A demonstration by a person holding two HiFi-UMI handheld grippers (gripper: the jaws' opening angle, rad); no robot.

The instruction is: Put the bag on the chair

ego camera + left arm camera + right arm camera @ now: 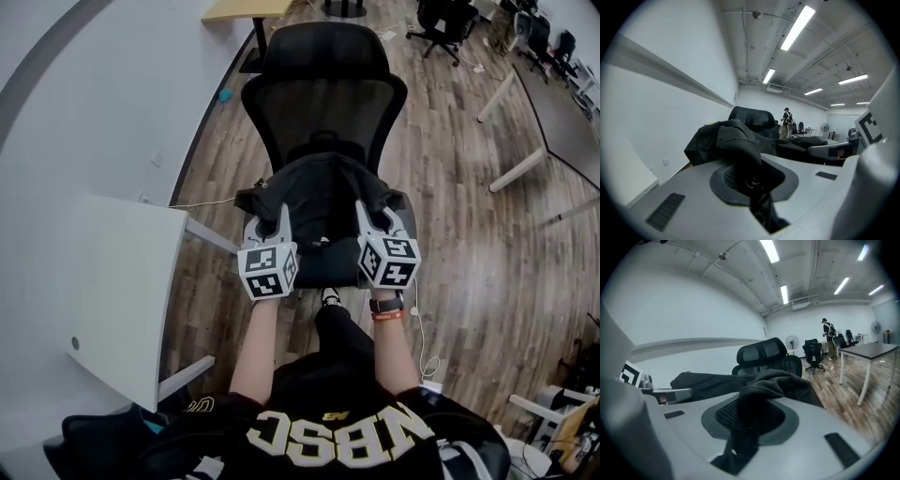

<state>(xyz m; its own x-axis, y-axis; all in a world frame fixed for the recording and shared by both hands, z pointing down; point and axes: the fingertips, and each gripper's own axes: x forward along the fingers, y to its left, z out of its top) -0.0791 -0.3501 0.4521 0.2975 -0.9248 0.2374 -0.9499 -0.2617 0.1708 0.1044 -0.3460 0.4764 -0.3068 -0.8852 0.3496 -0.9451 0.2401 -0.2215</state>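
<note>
A black office chair (323, 94) with a mesh back stands in front of me. A black bag (323, 192) lies slumped over its seat. My left gripper (281, 216) is shut on a fold of the bag's left side. My right gripper (362, 212) is shut on its right side. In the left gripper view, dark fabric of the bag (731, 140) bunches between the jaws of the left gripper (757, 180), with the chair's headrest (752, 117) behind. In the right gripper view, the bag (773, 383) hangs through the right gripper (745, 423), in front of the chair (761, 352).
A white desk (122, 281) stands close on my left against the wall. Tables (553, 112) and another office chair (445, 19) are on the wood floor to the right and far back. A person (829, 336) stands far off. A white cable (427, 361) lies by my right side.
</note>
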